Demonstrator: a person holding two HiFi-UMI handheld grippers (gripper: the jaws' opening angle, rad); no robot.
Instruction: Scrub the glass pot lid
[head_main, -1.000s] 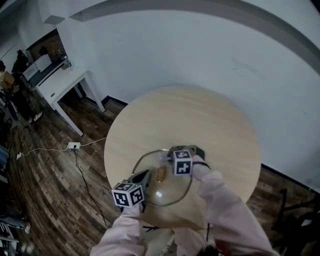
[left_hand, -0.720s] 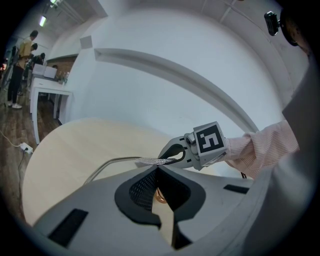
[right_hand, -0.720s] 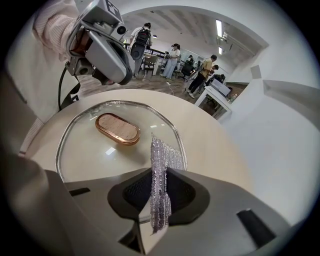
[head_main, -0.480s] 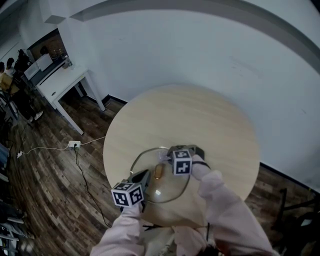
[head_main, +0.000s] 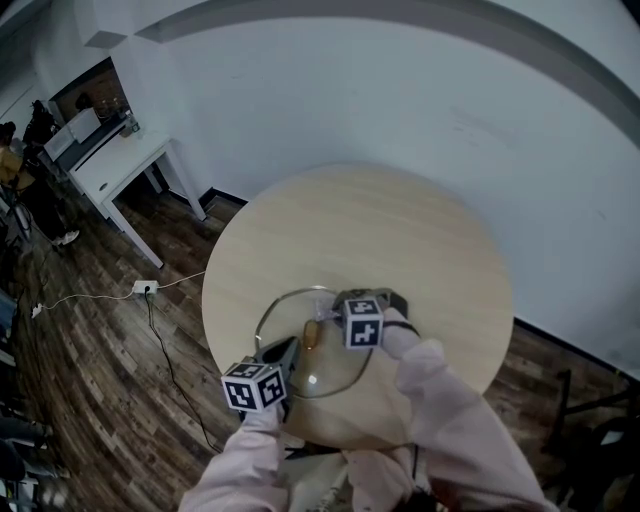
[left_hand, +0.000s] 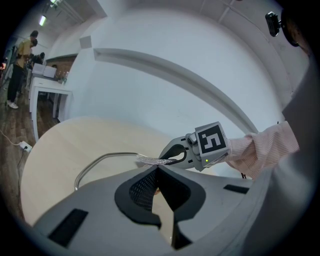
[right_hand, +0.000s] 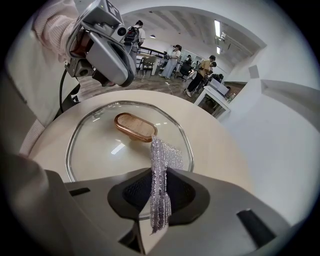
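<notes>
A glass pot lid (head_main: 300, 365) with a wooden, copper-rimmed knob (head_main: 312, 333) lies flat on the round wooden table (head_main: 400, 240), near its front edge. My left gripper (head_main: 285, 352) is shut on the lid's near-left rim; the metal rim (left_hand: 100, 160) curves away from its jaws (left_hand: 157, 170). My right gripper (right_hand: 159, 175) is shut on a silvery mesh scrubber (right_hand: 162, 155). The scrubber's free end rests on the lid (right_hand: 100, 150) just beside the knob (right_hand: 135, 126). Across the lid, the left gripper (right_hand: 125, 77) shows in the right gripper view. The right gripper (left_hand: 175, 152) shows with the scrubber (left_hand: 152, 160) in the left gripper view.
The table stands close to a curved white wall (head_main: 400, 100). A white desk (head_main: 110, 160) is at the far left, and a power strip with its cable (head_main: 145, 288) lies on the wood floor. Several people (right_hand: 172, 60) stand far off in the room.
Both grippers keep their holds. The lid and knob have crept slightly up and left in the head view, along with the table; the right gripper has barely moved.
</notes>
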